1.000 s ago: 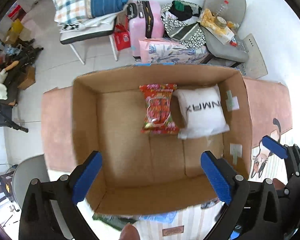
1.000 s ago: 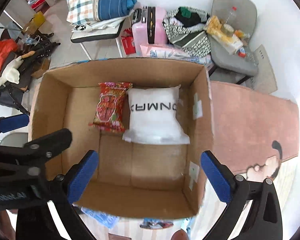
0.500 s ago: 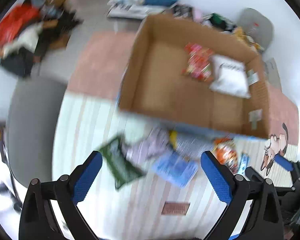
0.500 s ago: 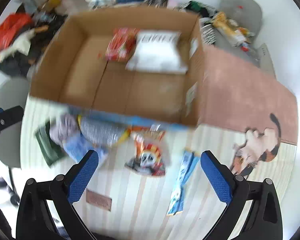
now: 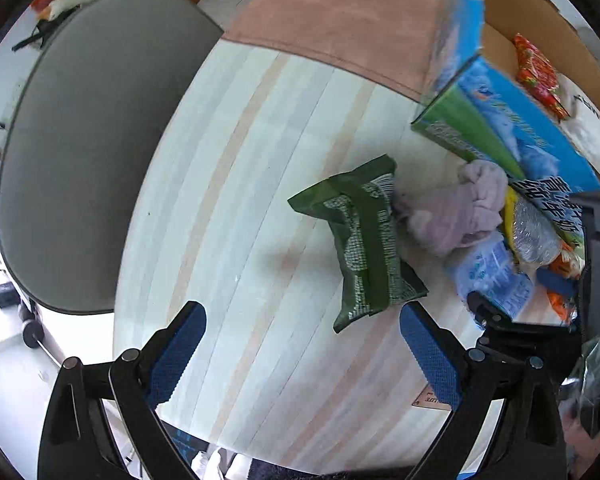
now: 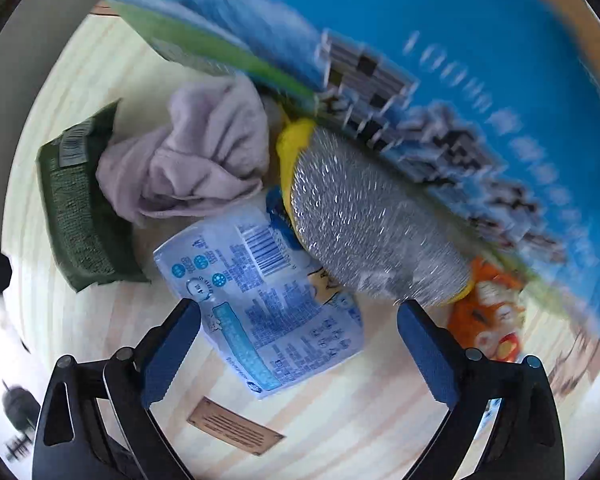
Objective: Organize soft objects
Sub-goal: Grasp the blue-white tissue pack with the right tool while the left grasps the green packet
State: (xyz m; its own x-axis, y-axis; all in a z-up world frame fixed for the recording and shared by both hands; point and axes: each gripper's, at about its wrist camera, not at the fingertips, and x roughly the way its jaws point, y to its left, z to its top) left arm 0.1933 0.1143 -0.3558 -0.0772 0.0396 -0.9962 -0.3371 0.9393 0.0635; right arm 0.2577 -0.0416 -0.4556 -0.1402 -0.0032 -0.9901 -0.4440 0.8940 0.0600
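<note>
Soft items lie on the striped table in front of a cardboard box (image 5: 500,92) with a blue printed wall (image 6: 460,80). A green packet (image 5: 360,240) lies just ahead of my open, empty left gripper (image 5: 300,352); it also shows in the right wrist view (image 6: 80,208). Beside it are a lilac cloth (image 5: 456,212) (image 6: 196,152), a pale blue packet (image 6: 268,296) (image 5: 492,276), a silver-and-yellow pack (image 6: 364,224) and an orange packet (image 6: 488,316). My open, empty right gripper (image 6: 300,344) hovers low over the pale blue packet. Inside the box lie a red snack bag (image 5: 536,72) and a white pillow pack (image 5: 584,128).
A grey chair seat (image 5: 80,140) stands left of the table. A pink cloth strip (image 5: 340,12) covers the table's far part. A small brown label (image 6: 236,426) is fixed on the table near my right gripper. The right gripper's body (image 5: 540,344) shows at the left wrist view's right edge.
Both grippers have come back from above the box and dropped low over the table in front of it. The packets now fill the views. Both stay open.
</note>
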